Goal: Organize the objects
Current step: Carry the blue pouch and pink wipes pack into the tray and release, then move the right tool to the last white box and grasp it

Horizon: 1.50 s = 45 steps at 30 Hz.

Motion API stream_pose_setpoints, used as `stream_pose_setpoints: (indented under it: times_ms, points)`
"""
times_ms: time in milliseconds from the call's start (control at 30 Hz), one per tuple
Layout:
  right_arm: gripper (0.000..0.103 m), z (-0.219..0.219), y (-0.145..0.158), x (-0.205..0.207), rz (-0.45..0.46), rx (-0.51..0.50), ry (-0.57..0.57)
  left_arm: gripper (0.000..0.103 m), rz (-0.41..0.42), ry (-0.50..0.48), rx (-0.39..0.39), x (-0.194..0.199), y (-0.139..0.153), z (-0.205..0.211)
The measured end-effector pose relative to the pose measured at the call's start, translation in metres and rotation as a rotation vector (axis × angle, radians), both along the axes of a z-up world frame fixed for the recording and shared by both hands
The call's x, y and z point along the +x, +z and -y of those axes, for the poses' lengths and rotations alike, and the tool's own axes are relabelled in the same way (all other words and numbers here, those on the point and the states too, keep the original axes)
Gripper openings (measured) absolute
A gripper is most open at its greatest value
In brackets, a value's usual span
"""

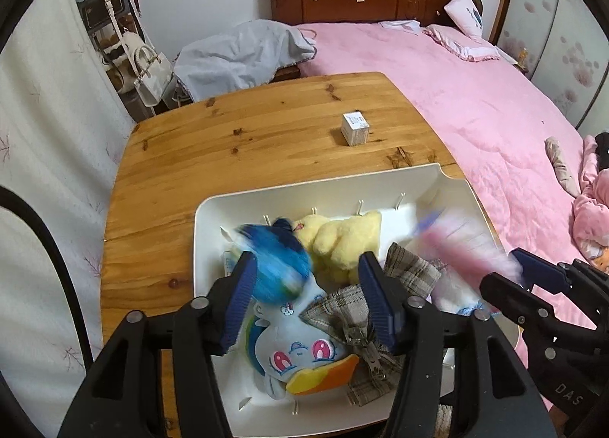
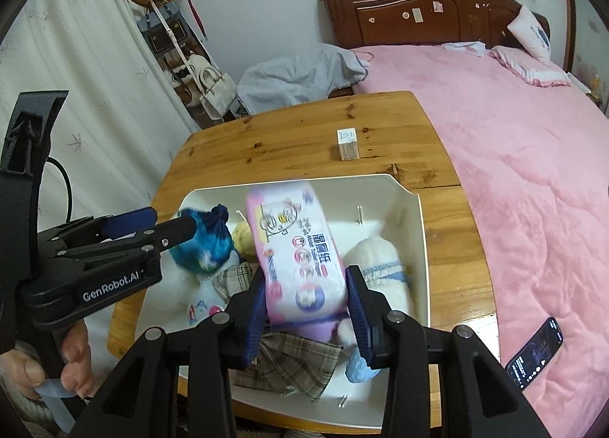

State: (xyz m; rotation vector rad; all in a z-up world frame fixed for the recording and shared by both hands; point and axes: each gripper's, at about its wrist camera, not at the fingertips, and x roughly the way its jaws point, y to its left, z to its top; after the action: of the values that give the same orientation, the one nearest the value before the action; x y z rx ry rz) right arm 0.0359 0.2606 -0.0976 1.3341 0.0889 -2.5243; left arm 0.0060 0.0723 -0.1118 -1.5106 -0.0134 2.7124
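Note:
A white bin (image 1: 205, 232) on the wooden table (image 1: 228, 141) holds a blue pony plush (image 1: 300, 354), a yellow plush (image 1: 342, 240) and a plaid zip pouch (image 1: 357, 327). My left gripper (image 1: 306, 263) hangs open over the bin. A blurred blue knotted ball (image 1: 274, 266) lies against its left pad, clear of the right one. My right gripper (image 2: 307, 276) straddles a pink wet-wipe pack (image 2: 293, 247), which is blurred, its pads hardly apart from it. The bin (image 2: 422, 232) also holds a white plush (image 2: 380, 263). The left gripper (image 2: 173, 221) enters from the left.
A small box (image 1: 356, 129) stands on the table beyond the bin. A pink bed (image 1: 495, 114) borders the table's right side, with a phone (image 2: 536, 354) lying on it. A curtain and a rack with bags (image 1: 148, 69) fill the left. A person's hand (image 2: 72, 362) grips the left handle.

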Motion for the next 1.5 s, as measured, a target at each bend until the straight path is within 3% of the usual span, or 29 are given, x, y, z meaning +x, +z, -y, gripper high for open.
stream_pose_setpoints:
  times_ms: [67,433,1067,1267,1500]
  points:
    - [0.049,-0.001,-0.002,-0.002,0.009,-0.004,-0.006,0.065,0.02,0.0,0.011,-0.002,-0.002,0.0]
    - [0.049,-0.002,-0.008,-0.007,0.032,0.005,-0.013,0.073,0.088,0.006,0.039,-0.005,-0.011,-0.003]
    - [0.049,0.003,-0.02,-0.022,0.078,0.01,-0.033,0.074,0.037,0.021,0.06,-0.002,-0.003,0.007]
    - [0.049,0.007,-0.011,-0.037,0.059,0.019,-0.042,0.077,-0.008,0.05,0.092,-0.001,0.002,0.017]
    - [0.049,0.011,0.014,-0.06,0.007,0.008,-0.054,0.077,-0.021,0.034,0.076,-0.003,0.009,0.016]
